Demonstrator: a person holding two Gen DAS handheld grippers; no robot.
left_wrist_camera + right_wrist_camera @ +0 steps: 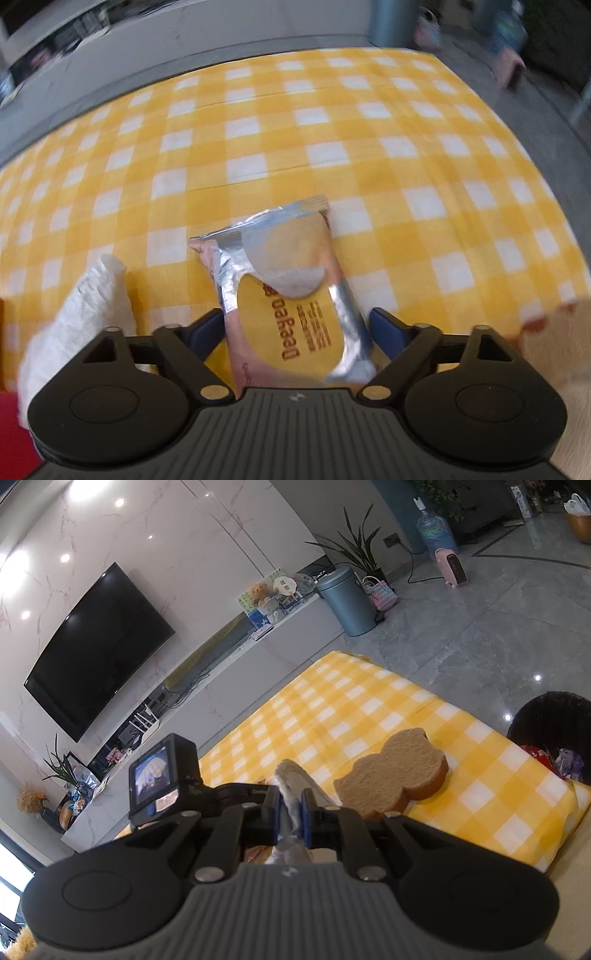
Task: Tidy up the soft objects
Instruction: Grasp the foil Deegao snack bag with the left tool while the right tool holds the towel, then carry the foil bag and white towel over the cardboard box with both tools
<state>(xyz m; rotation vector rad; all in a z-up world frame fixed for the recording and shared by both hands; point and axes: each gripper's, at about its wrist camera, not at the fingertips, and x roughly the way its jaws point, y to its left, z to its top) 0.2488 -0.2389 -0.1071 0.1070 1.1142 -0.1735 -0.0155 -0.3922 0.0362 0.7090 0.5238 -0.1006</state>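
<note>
From the left wrist, the left gripper (297, 328) stands with its jaws spread wide around a silver foil snack packet with a round yellow label (284, 291), which lies on the yellow-and-white checked tablecloth (369, 147) beside a crumpled white paper towel (85, 306); the pads do not press on it. From the right wrist, the right gripper (291, 812) is clamped nearly closed on the crinkled silver edge of that packet (295, 775), with a brown bear-shaped soft cushion (395, 768) lying just beyond on the cloth.

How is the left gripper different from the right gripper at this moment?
The left gripper stands wide open around a silver and orange snack packet, its blue pads apart from it; the right gripper is shut on a crinkled silver wrapper. The left points down at the yellow checked tablecloth; the right points more level, across the room. Both have black bodies and blue pads.
</note>
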